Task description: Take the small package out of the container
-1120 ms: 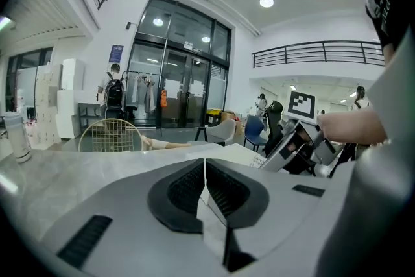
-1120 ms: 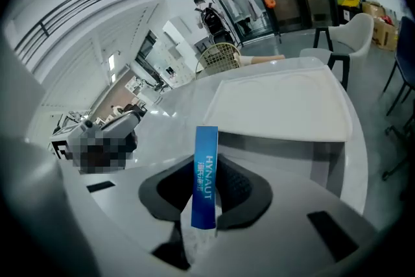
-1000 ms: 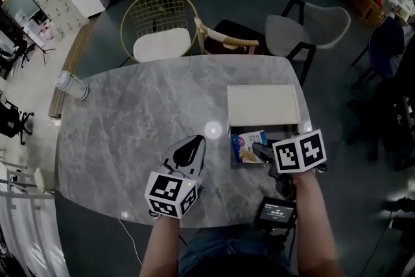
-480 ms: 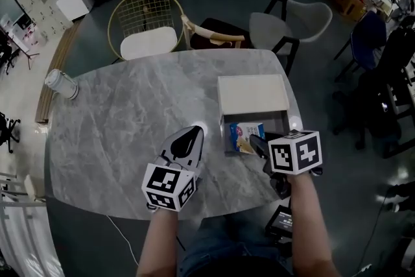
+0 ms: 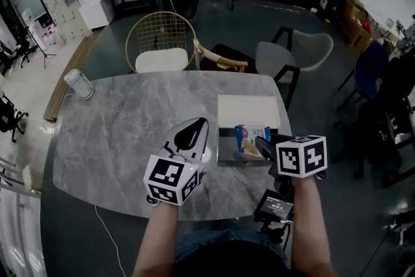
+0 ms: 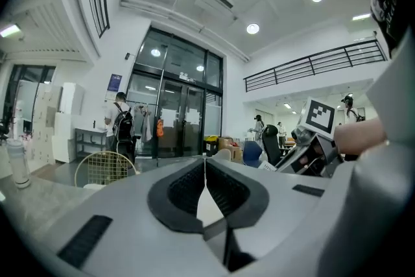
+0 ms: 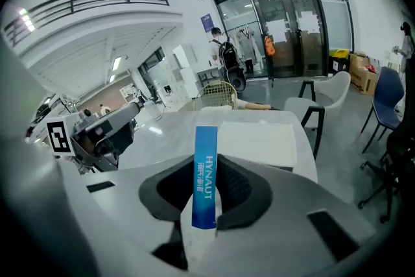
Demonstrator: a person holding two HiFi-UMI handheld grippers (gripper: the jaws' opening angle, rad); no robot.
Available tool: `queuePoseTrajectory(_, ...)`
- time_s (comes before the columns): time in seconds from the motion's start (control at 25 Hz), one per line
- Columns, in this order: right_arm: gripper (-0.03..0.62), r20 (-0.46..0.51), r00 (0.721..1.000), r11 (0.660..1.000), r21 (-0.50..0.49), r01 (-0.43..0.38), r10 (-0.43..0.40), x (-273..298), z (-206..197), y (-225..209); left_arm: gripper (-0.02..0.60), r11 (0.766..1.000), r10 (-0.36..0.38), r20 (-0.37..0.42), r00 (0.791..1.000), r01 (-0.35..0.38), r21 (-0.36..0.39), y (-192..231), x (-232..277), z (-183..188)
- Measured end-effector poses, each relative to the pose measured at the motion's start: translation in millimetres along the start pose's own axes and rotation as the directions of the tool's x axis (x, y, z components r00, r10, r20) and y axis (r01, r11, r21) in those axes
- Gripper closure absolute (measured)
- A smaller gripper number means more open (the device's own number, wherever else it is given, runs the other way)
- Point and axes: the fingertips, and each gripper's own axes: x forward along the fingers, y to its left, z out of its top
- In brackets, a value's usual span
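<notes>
My right gripper (image 5: 260,141) is shut on the small blue-and-white package (image 5: 248,137), which it holds upright just over the open box (image 5: 228,154). In the right gripper view the package (image 7: 205,172) stands edge-on between the dark pads, lettered strip facing me, with the right gripper (image 7: 206,196) closed on its lower part. The box's white lid (image 5: 249,111) lies flat behind it. My left gripper (image 5: 194,130) hovers over the marble table (image 5: 117,133) left of the box. In the left gripper view the left gripper (image 6: 205,188) has its jaws together with nothing in them.
Beyond the table's far edge stand a gold wire chair (image 5: 159,36), a wood-armed chair (image 5: 224,52) and a grey chair (image 5: 295,48). A white cylinder (image 5: 79,83) is at the table's far left corner. A small black device (image 5: 275,207) hangs near the person's lap.
Both grippers have risen. The package, which lay down in the box, has come up with the right gripper and now stands upright above it.
</notes>
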Motion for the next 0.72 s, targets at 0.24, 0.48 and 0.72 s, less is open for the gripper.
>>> queuePoseTrajectory(0.24,0.5,0.095,0.995,0.999,-0.037,-0.011,0.015,-11.0,23.4,0.2,0.569,0.998,0.004,0.051,0.999,-0.007,0.061,-5.9,0.9,24.4)
queuePoseTrajectory(0.48,0.5,0.262,0.963,0.993,-0.114,-0.041,0.07,-23.5,51.3,8.6,0.569,0.995,0.005,0.088,0.996,-0.014,0.101,-2.1,2.0,43.8)
queuePoseTrajectory(0.72,0.5,0.476,0.875,0.963,-0.265,0.05,0.085,-64.8,81.0,2.1,0.569,0.993,-0.006,0.097,0.995,-0.006,0.121,-1.8,12.5,52.2)
